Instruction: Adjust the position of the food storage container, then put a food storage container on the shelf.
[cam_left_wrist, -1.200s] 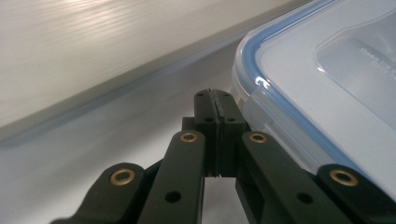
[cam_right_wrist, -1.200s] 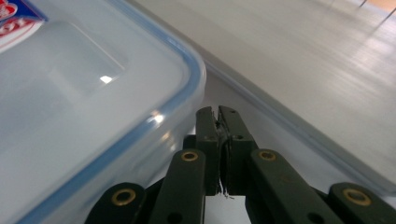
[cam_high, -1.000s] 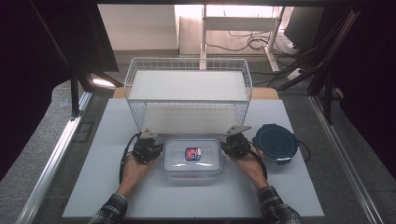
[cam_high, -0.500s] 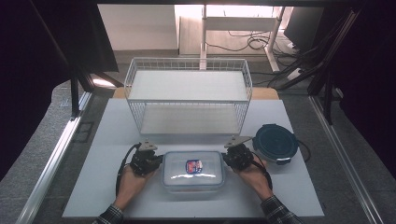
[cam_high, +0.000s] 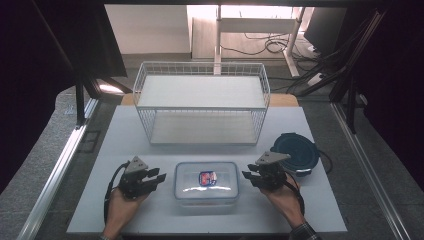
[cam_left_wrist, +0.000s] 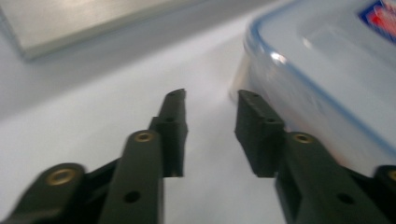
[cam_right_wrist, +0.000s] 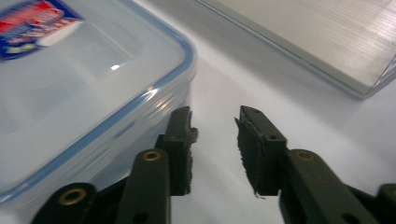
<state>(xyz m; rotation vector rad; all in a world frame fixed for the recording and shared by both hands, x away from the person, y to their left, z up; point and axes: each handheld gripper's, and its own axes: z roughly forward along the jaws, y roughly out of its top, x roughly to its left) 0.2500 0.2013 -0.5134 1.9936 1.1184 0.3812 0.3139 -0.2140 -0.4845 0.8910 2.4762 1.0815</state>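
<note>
The left gripper (cam_high: 156, 178) and right gripper (cam_high: 248, 177) have just opened, letting go of the clear box (cam_high: 206, 186) and drawing back to either side, jaws empty.

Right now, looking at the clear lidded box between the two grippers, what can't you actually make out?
- Clear lidded container: its contents, hidden by glare and the frosted lid in the high view.
- Lid label: print too small in the high view, cut off and blurred in both gripper views.
- Dark round container: its near edge, hidden behind the right gripper.
- Left gripper: jaws have just been opening, nothing between them.
</note>
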